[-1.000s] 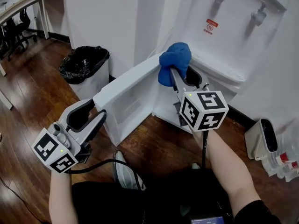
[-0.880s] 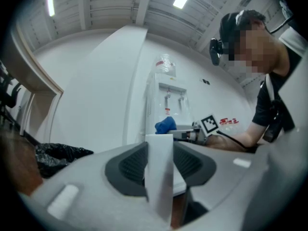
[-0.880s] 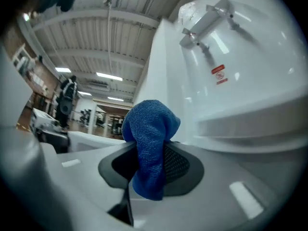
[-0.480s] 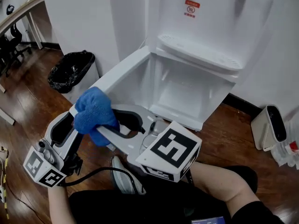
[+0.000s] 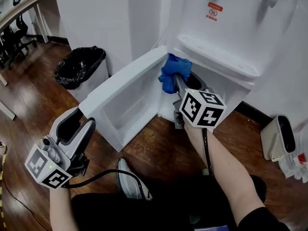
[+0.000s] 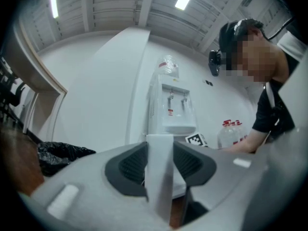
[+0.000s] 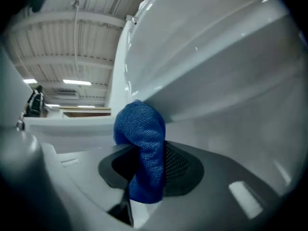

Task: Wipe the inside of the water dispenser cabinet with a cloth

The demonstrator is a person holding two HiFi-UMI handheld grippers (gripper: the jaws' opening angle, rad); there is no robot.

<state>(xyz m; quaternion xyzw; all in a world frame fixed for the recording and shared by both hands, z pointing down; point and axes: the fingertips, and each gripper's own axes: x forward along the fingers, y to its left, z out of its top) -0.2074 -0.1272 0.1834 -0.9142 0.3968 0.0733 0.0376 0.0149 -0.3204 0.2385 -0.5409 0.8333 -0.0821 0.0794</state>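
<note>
The white water dispenser [image 5: 226,28] stands at the upper right, its cabinet door [image 5: 125,88] swung open to the left. My right gripper [image 5: 179,81] is shut on a bunched blue cloth [image 5: 171,73] and holds it at the cabinet opening, just under the drip tray. In the right gripper view the cloth [image 7: 142,129] bulges up between the dark pads of the right gripper [image 7: 144,170], against a white cabinet wall [image 7: 231,95]. My left gripper [image 5: 82,121] sits low at the left; in its own view the left gripper [image 6: 160,165] clamps the door's white edge [image 6: 159,153].
A bin lined with a black bag [image 5: 79,66] stands left of the door. A small white appliance [image 5: 276,138] and bottles [image 5: 301,165] sit on the wooden floor at the right. Office chairs [image 5: 12,37] stand far left. A person's shoe [image 5: 130,177] is below.
The right gripper swung the cloth from the cabinet opening down toward the left gripper, then back to the opening, now lower than a second ago. The left gripper stayed on the door.
</note>
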